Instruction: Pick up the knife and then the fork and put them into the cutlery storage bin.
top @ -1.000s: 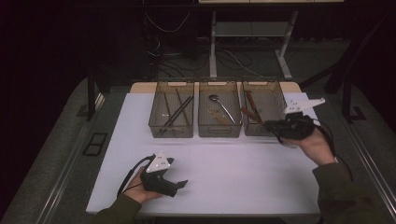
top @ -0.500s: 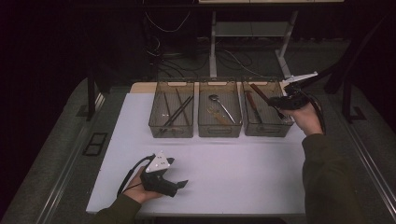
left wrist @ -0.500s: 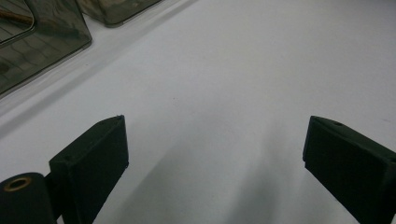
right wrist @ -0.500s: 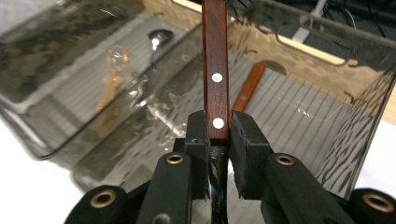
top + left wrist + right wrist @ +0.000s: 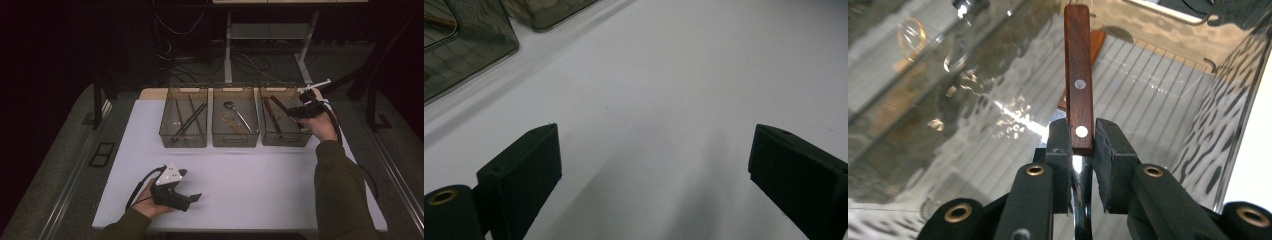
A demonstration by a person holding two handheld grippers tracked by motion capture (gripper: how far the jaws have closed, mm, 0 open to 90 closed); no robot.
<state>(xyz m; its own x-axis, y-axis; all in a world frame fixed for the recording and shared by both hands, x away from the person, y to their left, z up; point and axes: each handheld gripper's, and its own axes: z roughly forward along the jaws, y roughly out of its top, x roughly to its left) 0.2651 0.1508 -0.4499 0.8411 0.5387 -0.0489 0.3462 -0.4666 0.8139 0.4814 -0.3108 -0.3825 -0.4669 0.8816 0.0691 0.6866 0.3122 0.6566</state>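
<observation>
Your right gripper point(image 5: 1081, 145) is clamped narrow on a wood-handled utensil point(image 5: 1079, 75); the pads press its riveted handle near the metal end, and the handle points away, up over the right bin point(image 5: 285, 137). In the high view that gripper point(image 5: 304, 111) sits at the bin's right rim, with the utensil point(image 5: 280, 105) slanting inside. More brown handles lie on the bin floor below. The bin walls stand close on both sides of the jaws, so room is tight. The middle bin point(image 5: 235, 140) holds a spoon point(image 5: 236, 112); the left bin point(image 5: 183, 140) holds dark sticks. Your left gripper point(image 5: 192, 198) rests on the white mat point(image 5: 260, 185), jaws wide, nothing between them, with bare mat all around.
</observation>
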